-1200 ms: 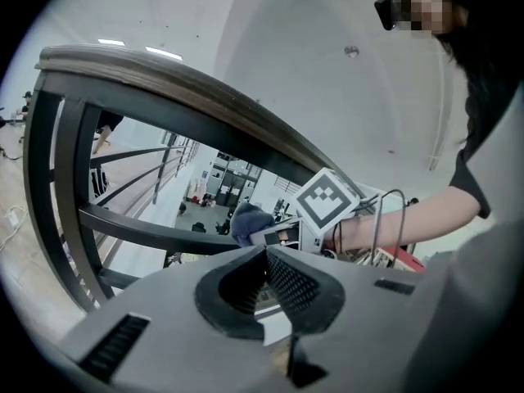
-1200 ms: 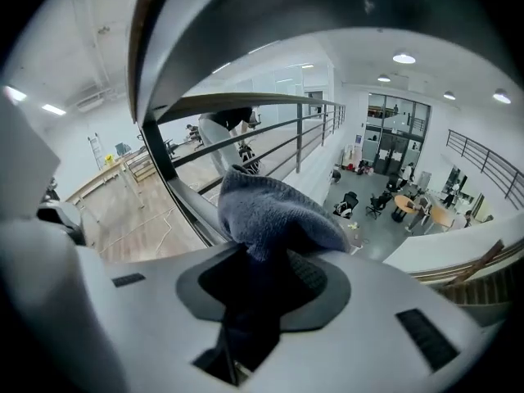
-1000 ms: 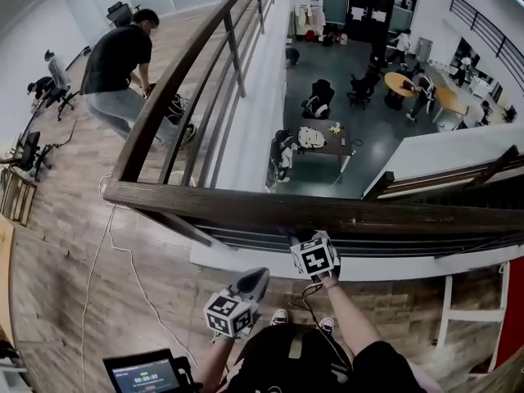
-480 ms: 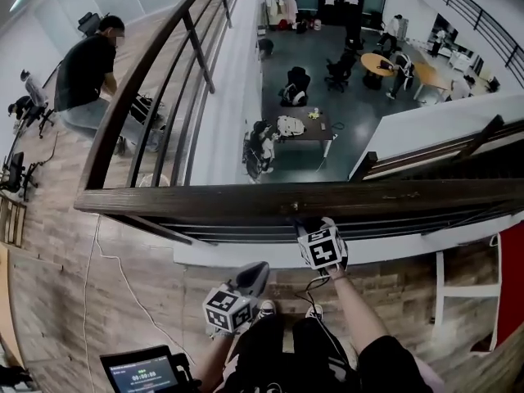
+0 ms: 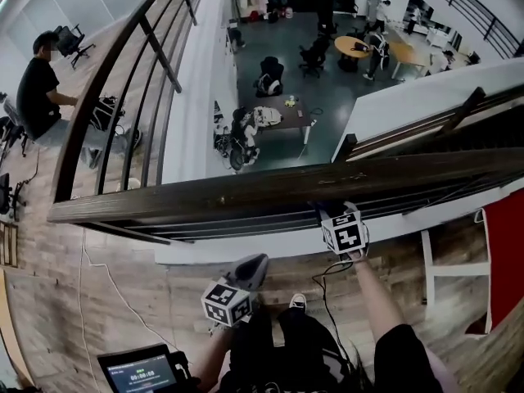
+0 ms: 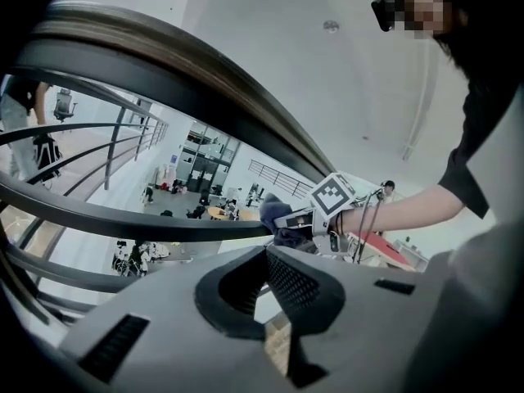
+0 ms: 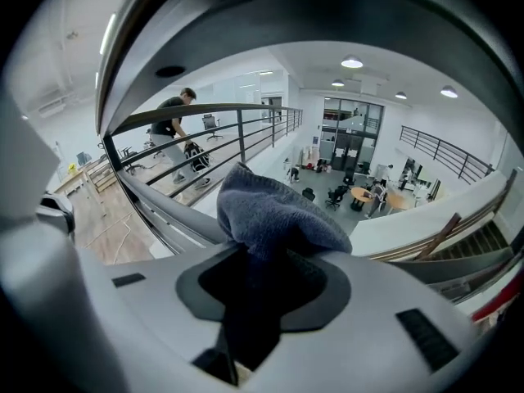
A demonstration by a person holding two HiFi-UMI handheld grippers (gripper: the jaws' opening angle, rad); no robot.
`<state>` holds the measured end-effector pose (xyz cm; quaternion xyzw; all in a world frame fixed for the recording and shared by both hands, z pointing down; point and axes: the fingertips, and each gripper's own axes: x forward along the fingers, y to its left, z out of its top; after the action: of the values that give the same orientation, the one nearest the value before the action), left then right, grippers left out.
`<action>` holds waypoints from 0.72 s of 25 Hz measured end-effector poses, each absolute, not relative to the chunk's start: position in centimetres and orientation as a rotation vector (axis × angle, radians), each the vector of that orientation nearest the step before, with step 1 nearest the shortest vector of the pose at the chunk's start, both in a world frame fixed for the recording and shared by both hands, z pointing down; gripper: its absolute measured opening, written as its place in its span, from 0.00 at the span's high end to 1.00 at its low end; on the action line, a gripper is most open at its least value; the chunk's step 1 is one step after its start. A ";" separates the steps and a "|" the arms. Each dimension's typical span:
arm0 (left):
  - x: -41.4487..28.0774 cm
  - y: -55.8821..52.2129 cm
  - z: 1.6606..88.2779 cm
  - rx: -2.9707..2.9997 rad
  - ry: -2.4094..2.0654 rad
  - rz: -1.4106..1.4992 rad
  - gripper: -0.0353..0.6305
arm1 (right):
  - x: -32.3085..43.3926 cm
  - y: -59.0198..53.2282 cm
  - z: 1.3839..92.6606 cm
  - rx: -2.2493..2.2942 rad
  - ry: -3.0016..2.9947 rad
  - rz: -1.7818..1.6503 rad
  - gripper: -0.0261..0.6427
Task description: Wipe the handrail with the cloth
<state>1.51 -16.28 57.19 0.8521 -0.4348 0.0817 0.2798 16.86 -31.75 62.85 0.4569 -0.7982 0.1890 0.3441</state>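
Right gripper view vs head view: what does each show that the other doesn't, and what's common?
Only the right gripper view: the grey-blue terry cloth bunched between the jaws of the right gripper, which are clamped on it. Only the head view: the left gripper below the rail, apart from it, and a small black screen at lower left. Both: the dark wooden handrail, a person in a black shirt, and the office floor below.

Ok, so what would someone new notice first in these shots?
The dark wooden handrail sweeping across the head view, with a sheer drop beyond it to an office floor of desks and chairs below. The right gripper has a grey-blue cloth in its fingers, up at the rail right of centre, while the left gripper hangs lower, off the rail.
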 end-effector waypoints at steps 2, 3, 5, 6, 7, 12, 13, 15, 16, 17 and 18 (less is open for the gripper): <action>3.3 -16.3 57.2 2.300 -1.137 0.231 0.95 | 20.4 -32.3 62.6 1.220 -2.054 0.487 0.80; 4.0 -16.4 57.1 2.306 -1.124 0.238 0.95 | 22.1 -32.6 62.5 1.237 -2.043 0.484 0.80; 5.0 -16.5 57.0 2.313 -1.108 0.244 0.95 | 25.2 -33.2 62.1 1.270 -2.012 0.476 0.80; 5.3 -16.6 56.9 2.315 -1.103 0.242 0.95 | 26.8 -33.5 62.0 1.287 -1.993 0.468 0.80; 5.7 -16.7 56.9 2.317 -1.099 0.241 0.95 | 28.5 -33.9 61.9 1.305 -1.971 0.458 0.80; 6.1 -16.3 57.2 2.311 -1.085 0.256 0.95 | 36.6 -35.1 61.3 1.421 -1.834 0.440 0.80; 5.6 -16.2 57.2 2.306 -1.083 0.253 0.95 | 37.7 -35.2 61.0 1.448 -1.801 0.445 0.80; 4.8 -15.8 57.0 2.296 -1.079 0.234 0.95 | 39.5 -35.2 60.6 1.489 -1.745 0.461 0.80; 4.6 -15.7 57.0 2.292 -1.079 0.235 0.95 | 40.2 -35.1 60.5 1.500 -1.727 0.470 0.80; 4.4 -15.6 57.1 2.289 -1.083 0.246 0.95 | 40.7 -35.1 60.5 1.506 -1.716 0.477 0.80; 4.3 -15.5 57.3 2.288 -1.088 0.256 0.95 | 40.9 -35.1 60.5 1.509 -1.708 0.478 0.80</action>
<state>4.25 -15.53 57.27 0.8590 -0.4083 0.0963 0.2933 40.94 -35.06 60.48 0.5951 -0.6739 0.1885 0.3953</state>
